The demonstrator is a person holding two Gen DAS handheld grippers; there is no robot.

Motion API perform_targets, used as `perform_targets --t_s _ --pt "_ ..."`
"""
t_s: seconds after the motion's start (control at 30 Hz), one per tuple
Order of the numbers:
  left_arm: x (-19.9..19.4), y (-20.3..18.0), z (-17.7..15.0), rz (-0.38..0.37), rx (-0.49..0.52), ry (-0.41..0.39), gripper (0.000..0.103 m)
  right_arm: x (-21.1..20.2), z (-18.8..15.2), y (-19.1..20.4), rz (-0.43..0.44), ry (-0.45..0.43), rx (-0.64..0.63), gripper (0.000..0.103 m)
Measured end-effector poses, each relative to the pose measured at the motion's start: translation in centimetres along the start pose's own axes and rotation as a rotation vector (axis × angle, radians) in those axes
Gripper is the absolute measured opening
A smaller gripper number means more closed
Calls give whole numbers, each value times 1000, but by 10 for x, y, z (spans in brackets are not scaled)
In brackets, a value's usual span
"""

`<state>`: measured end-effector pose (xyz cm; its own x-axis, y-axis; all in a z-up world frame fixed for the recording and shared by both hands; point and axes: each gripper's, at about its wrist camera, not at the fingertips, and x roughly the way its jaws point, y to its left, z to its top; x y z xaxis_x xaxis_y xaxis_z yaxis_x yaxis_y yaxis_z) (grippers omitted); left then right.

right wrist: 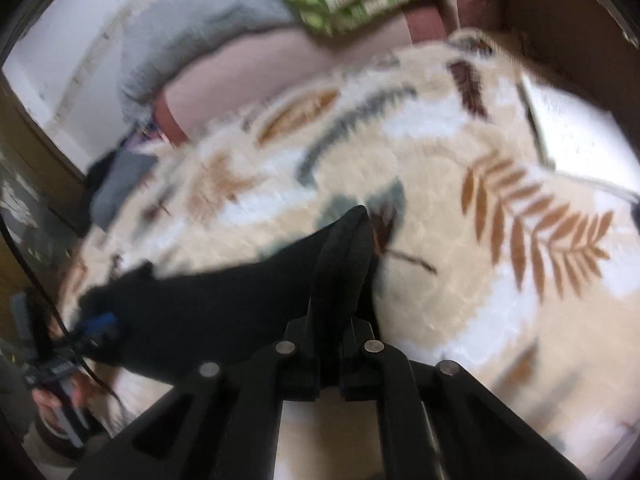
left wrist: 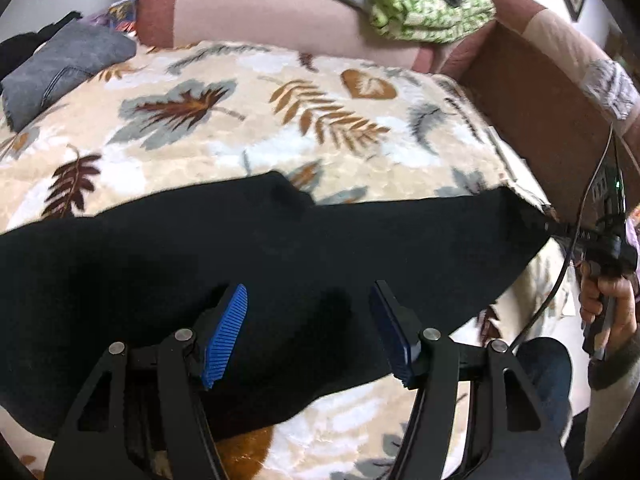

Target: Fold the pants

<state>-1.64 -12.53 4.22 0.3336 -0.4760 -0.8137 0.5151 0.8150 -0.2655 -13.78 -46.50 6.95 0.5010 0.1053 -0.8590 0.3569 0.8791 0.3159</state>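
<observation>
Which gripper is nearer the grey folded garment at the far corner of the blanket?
Left, though neither is close. The left gripper hovers open over the black pants, with the grey folded garment beyond them, up-left. The right gripper pinches the pants' opposite end, farther off.

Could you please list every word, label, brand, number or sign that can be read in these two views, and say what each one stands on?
None can be read.
Right gripper: small pale marks on its body, too small to read.
Left gripper: a pale strip of characters on its body, blurred beyond reading.
Black pants, leaf-print blanket, green checked cloth: no text visible.
</observation>
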Motion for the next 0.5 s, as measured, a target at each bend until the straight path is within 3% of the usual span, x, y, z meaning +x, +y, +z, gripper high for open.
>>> perform_targets --t_s 0.07,0.17,0.23,0.3,0.43,0.5 --pt "4 2 -2 20 -10 -4 63 16 -5 -7 -21 54 -1 5" --pt "5 2 -3 40 1 -11 63 9 -6 -13 10 23 40 10" --pt "5 2 -3 45 4 -13 64 -3 -5 -14 -17 -10 44 21" --pt "4 3 -3 47 2 -16 64 -14 -5 -12 -43 -36 35 22" --pt "-9 17 -5 61 -25 -32 64 -36 -2 3 30 -113 25 23" --pt "-18 31 -6 77 -55 -42 65 -40 -2 21 89 -132 -18 28"
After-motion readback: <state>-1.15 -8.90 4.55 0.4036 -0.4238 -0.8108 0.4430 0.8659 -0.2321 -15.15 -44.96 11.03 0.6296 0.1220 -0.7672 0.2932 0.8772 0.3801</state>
